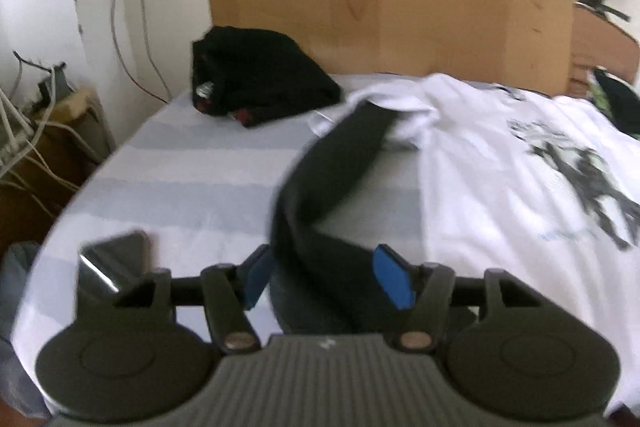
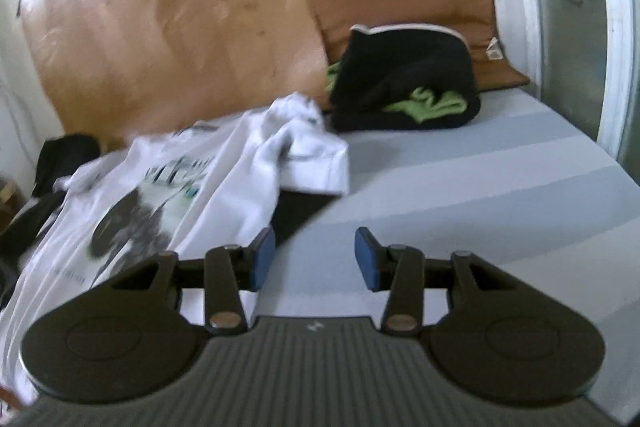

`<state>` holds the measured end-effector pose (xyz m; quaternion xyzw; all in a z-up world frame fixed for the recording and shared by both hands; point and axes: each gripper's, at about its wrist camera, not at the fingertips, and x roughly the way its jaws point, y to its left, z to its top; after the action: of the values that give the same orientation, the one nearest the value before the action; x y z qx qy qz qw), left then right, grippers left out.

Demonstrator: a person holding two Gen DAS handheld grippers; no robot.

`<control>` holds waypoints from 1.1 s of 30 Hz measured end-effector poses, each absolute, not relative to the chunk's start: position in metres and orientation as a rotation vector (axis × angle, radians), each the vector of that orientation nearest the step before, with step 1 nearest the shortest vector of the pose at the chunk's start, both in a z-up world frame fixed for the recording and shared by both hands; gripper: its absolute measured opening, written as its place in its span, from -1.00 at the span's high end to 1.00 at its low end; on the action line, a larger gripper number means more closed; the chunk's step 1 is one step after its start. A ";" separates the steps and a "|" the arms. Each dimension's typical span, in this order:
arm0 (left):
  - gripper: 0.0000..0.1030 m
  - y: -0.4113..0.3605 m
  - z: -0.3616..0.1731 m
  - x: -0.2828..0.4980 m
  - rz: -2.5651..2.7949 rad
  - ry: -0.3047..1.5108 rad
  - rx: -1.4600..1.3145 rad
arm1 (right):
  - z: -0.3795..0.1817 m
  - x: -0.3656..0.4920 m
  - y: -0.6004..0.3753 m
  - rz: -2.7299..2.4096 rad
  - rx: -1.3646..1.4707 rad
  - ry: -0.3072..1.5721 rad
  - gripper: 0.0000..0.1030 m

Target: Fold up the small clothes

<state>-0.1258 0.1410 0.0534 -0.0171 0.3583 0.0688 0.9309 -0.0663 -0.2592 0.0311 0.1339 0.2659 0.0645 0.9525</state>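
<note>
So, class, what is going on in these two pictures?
A person with two handheld grippers is sorting clothes on a striped bed. The left gripper is open, with a long black garment passing between its fingers. The right gripper is open and empty, beside a crumpled white printed T-shirt. Black bundles lie further back. Nothing in front looks folded yet.

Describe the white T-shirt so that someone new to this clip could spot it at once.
Start at the striped grey bed sheet in front of the brown cardboard sheet. The white T-shirt lies spread and rumpled across the bed's middle. It is the only white garment, with a dark printed graphic on its front, while the bundles at the far corners are black.
</note>
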 end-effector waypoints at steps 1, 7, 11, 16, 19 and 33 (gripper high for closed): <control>-0.13 0.136 0.053 -0.133 0.124 0.737 -0.054 | 0.027 -0.058 -0.260 0.113 0.283 0.543 0.07; -0.25 0.116 0.053 -0.168 0.056 0.736 -0.116 | 0.007 -0.009 -0.243 0.129 0.199 0.572 0.08; -0.33 0.095 0.052 -0.162 0.026 0.729 -0.128 | 0.006 0.009 -0.222 0.170 0.139 0.556 0.87; -0.32 0.064 0.046 -0.135 -0.033 0.741 -0.093 | 0.026 -0.002 -0.227 0.049 -0.095 0.455 0.88; -0.32 0.047 0.037 -0.120 -0.083 0.764 -0.071 | 0.050 -0.012 -0.259 -0.164 -0.282 0.323 0.81; -0.56 0.037 0.017 -0.084 -0.149 0.796 -0.081 | 0.036 -0.063 -0.385 -0.066 0.470 0.437 0.06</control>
<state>-0.0838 0.0368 0.0173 -0.0396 0.3871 -0.0723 0.9183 -0.0632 -0.3850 0.0361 0.2308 0.2147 -0.0324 0.9485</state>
